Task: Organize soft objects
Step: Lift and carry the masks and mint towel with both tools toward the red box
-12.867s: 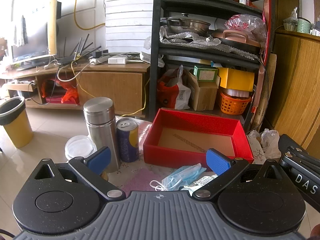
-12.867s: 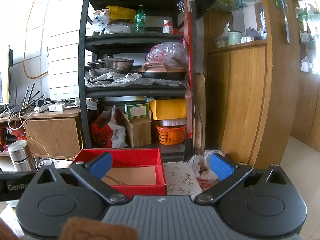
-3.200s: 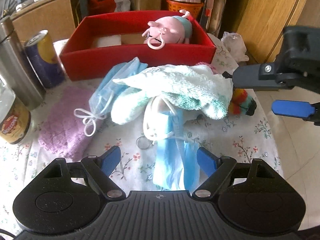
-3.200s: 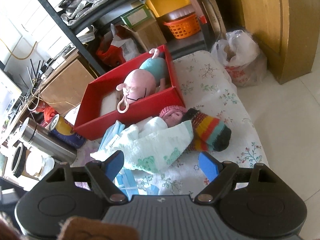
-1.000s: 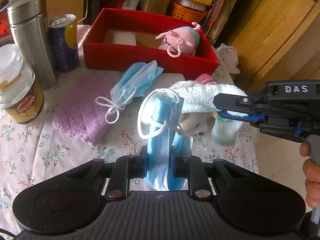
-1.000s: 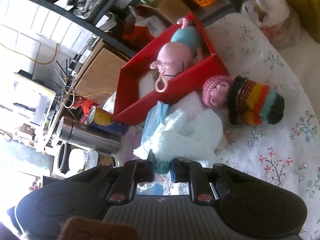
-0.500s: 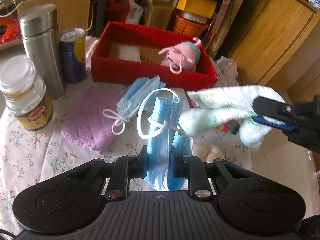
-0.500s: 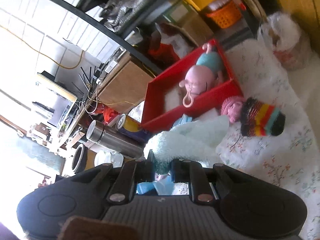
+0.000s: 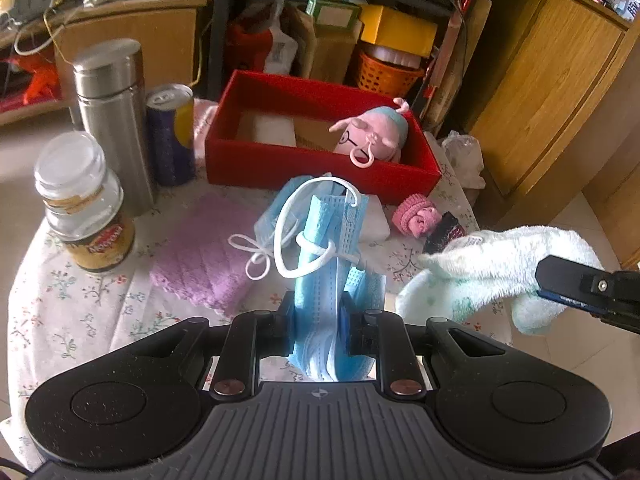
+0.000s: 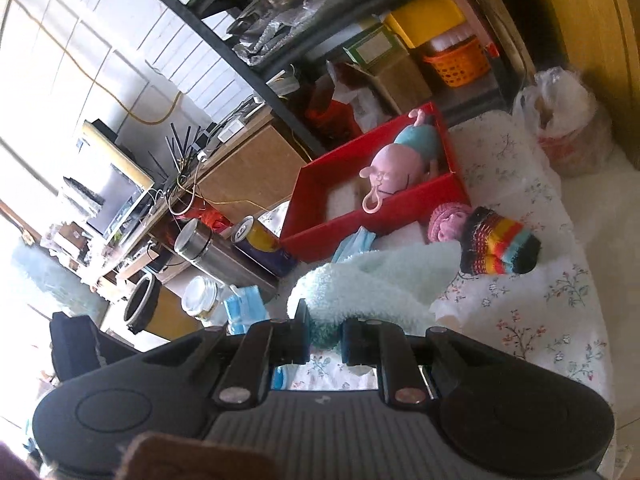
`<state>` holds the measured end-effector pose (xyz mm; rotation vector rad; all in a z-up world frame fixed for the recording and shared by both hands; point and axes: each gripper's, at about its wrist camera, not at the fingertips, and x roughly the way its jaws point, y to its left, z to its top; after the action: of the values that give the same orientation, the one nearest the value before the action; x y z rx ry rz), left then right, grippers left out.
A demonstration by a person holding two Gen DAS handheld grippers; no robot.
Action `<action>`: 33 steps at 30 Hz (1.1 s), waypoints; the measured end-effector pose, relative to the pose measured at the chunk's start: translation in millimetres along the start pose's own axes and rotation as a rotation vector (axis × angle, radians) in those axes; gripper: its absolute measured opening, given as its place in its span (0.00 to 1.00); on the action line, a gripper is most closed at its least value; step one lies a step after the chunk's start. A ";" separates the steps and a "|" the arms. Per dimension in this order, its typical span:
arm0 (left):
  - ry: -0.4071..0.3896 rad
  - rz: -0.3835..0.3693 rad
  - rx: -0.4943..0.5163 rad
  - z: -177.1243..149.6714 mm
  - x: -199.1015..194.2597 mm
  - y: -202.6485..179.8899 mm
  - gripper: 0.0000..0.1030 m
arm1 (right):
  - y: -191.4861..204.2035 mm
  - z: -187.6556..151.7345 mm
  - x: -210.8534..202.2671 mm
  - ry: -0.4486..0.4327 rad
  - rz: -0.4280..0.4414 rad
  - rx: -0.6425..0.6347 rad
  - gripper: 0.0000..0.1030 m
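L wrist view, L to R: coffee jar (image 9: pixel 86 216), steel flask (image 9: pixel 114 120) and can (image 9: pixel 171 134) sit well fwd-left of the left gripper (image 9: pixel 320 330). Purple cloth (image 9: pixel 204 252) lies flat on the floral tablecloth (image 9: pixel 72 312), just fwd-left of the fingers. Left gripper is clamped on a bundle of blue face masks (image 9: pixel 332 264), held upright off the table, white ear loops hanging at the front. A 2nd mask (image 9: pixel 276 216) lies on the table right behind it. Red box (image 9: pixel 316 168) straight ahead, pink plush (image 9: pixel 374 136) inside at its right end. Fwd-right: pink knit item (image 9: pixel 414 216), dark striped knit piece (image 9: pixel 444 232) beside it. Far right: right gripper (image 10: pixel 325 338) pinches a pale green towel (image 9: pixel 496 268), lifted clear of the table, roughly level w/ the left gripper.
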<state>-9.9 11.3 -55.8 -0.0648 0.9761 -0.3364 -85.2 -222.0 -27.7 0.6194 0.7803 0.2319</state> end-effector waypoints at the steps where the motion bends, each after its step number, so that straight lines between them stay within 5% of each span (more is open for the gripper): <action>1: -0.003 0.003 0.000 -0.7 -0.9 -0.3 0.19 | 1.3 -1.9 -0.7 0.000 -0.001 -0.006 0.00; 13: -0.103 0.077 0.066 0.0 -16.4 -15.2 0.19 | 10.0 -6.9 -17.7 -0.080 0.029 -0.049 0.00; 33: -0.206 0.099 0.107 12.6 -28.3 -32.4 0.22 | 27.1 -3.4 -25.9 -0.194 0.009 -0.159 0.00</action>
<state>-22.2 -11.9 -19.4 0.0458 0.7536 -0.2842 -104.9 -209.6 1.8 0.4873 0.5658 0.2360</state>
